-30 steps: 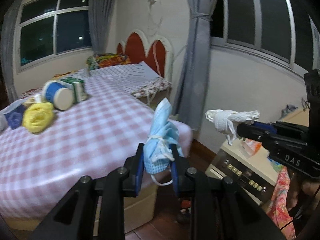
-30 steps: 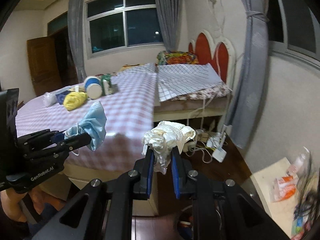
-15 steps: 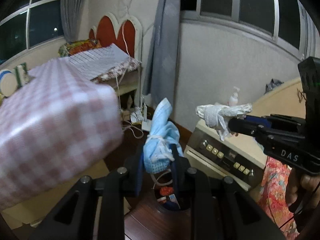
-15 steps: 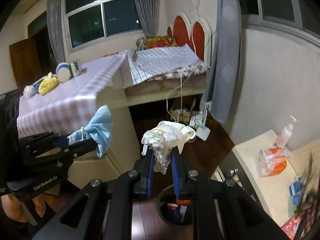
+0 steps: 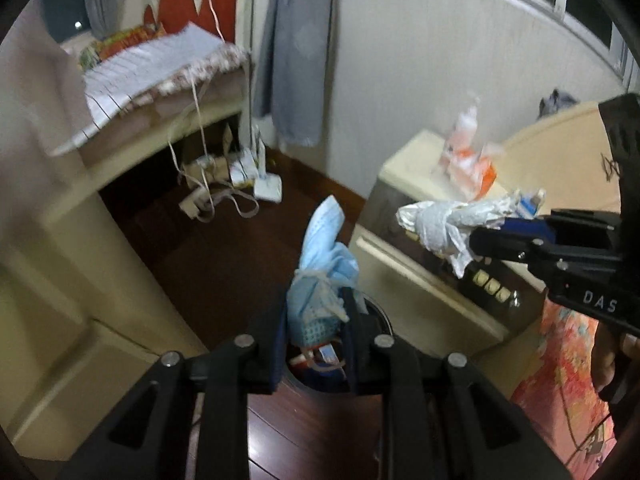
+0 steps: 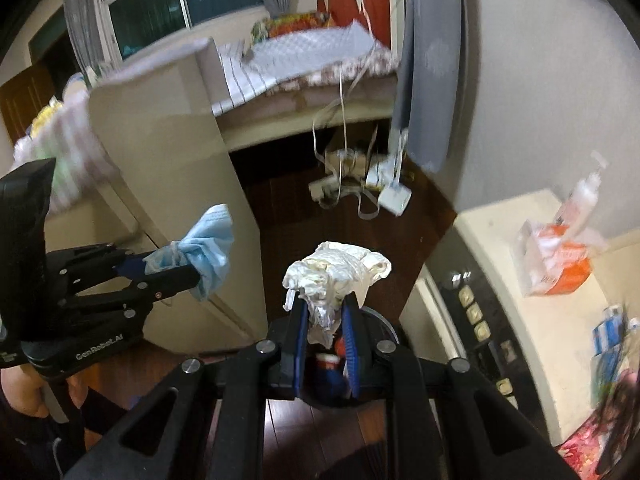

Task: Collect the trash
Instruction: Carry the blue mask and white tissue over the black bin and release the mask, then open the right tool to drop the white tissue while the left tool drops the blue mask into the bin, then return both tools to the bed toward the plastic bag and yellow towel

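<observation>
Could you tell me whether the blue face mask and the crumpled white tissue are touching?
Apart. The right wrist view shows bare cabinet and floor between the blue face mask and the crumpled white tissue, each in its own gripper.

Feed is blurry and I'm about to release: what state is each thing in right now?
Left gripper: shut on the blue face mask.
Right gripper: shut on the crumpled white wrapper.
Trash bin: open, on the floor beneath both grippers, trash already inside.

The right gripper (image 6: 326, 320) pinches a crumpled white wad (image 6: 336, 276) above a dark bin (image 6: 376, 320) on the wooden floor (image 6: 304, 424). Off to its left, the left gripper (image 6: 176, 272) clamps a blue face mask (image 6: 210, 244).
</observation>
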A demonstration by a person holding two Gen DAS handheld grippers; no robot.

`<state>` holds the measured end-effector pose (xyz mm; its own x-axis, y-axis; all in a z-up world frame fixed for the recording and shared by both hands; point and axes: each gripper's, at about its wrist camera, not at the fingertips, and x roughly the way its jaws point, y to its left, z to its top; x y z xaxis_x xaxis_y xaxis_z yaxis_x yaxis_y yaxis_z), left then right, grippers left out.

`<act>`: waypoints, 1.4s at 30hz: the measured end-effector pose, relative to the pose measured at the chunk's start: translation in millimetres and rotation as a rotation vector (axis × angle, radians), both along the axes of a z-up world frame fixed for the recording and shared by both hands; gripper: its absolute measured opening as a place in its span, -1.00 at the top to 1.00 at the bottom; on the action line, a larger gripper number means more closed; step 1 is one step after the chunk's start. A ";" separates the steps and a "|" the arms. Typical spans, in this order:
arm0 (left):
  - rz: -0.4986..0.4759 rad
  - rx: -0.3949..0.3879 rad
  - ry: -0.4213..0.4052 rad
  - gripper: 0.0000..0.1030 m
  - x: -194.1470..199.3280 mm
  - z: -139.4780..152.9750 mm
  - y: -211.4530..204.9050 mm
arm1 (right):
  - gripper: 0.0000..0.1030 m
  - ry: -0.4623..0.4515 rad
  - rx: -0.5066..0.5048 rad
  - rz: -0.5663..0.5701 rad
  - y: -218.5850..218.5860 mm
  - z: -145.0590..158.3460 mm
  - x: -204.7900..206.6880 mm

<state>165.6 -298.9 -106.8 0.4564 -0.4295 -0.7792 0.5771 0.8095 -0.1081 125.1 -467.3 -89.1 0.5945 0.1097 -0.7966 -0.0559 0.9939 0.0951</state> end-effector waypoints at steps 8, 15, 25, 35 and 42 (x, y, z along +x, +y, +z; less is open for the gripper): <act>-0.021 0.063 0.155 0.51 18.9 -73.8 -25.8 | 0.65 0.147 0.030 0.012 -24.9 -80.9 26.3; -0.029 0.073 0.264 0.48 36.9 -123.7 -35.4 | 0.65 0.240 0.052 0.066 -29.9 -142.9 49.9; 0.069 0.166 0.287 -0.60 41.5 -147.1 -13.8 | -0.23 0.374 -0.024 0.039 -37.4 -203.8 54.7; 0.147 0.122 0.135 -0.76 13.6 -71.2 26.7 | -0.50 0.235 0.002 -0.012 -12.3 -116.8 42.5; 0.197 0.094 0.061 -0.80 -3.1 -23.2 58.8 | -1.00 0.135 -0.029 0.021 31.0 -45.5 20.9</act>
